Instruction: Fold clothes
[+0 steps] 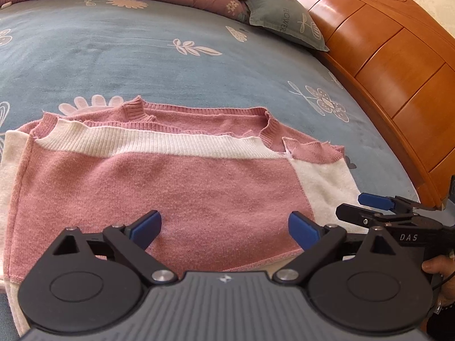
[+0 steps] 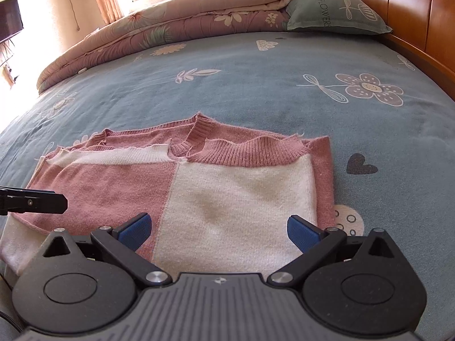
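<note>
Quilt (image 2: pixel 119 39) rolled along far left edge, wide bare sheet (image 2: pixel 256 91) mid-bed, pillow (image 2: pixel 335 11) & headboard (image 1: pixel 384 65) at right. Sweater (image 1: pixel 159 187), pink/white blocks, lies folded flat near front edge, collar ribs facing away. Left gripper (image 1: pixel 224 228) jaws wide apart, nothing between; right gripper (image 2: pixel 218 228) likewise, prob. just above the knit.

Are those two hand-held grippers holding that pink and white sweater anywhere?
No. Both the left hand-held gripper and the right hand-held gripper are open above the folded sweater, gripping nothing.
</note>
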`<state>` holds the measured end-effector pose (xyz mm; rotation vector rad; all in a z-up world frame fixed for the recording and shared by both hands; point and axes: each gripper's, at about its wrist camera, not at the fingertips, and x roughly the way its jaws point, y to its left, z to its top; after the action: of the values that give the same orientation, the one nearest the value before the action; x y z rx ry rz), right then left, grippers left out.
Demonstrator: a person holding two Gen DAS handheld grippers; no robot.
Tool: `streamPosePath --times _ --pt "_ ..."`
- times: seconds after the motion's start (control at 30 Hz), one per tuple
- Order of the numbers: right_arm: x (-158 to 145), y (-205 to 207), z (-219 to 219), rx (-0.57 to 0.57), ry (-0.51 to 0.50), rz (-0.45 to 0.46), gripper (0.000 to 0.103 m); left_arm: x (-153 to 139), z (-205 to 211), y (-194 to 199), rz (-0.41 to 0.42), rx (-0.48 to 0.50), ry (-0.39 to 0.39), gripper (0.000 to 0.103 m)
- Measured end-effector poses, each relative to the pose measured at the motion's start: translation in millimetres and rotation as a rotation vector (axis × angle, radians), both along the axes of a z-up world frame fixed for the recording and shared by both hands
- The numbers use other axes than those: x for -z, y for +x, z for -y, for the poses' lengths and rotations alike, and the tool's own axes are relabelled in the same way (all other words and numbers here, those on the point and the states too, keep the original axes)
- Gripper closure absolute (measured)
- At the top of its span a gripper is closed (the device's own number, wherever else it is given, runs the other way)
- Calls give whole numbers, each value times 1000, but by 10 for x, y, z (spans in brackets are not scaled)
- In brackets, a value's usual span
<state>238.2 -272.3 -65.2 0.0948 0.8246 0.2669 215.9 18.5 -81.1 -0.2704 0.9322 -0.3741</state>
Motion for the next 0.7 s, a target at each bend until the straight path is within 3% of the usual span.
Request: streamPosePath --times 0.17,0.33,0.47,0.7 --pt "200 141 80 43 8 -43 0 69 -59 -1 -5 -6 -14 7" --pt "34 116 126 41 21 30 0 60 -111 9 -9 -8 -39 7" --pt "-44 319 266 69 51 93 0 87 -110 21 -6 -2 -40 7" --pt "297 792 421 68 61 48 0 107 -163 35 -3 -5 -73 7"
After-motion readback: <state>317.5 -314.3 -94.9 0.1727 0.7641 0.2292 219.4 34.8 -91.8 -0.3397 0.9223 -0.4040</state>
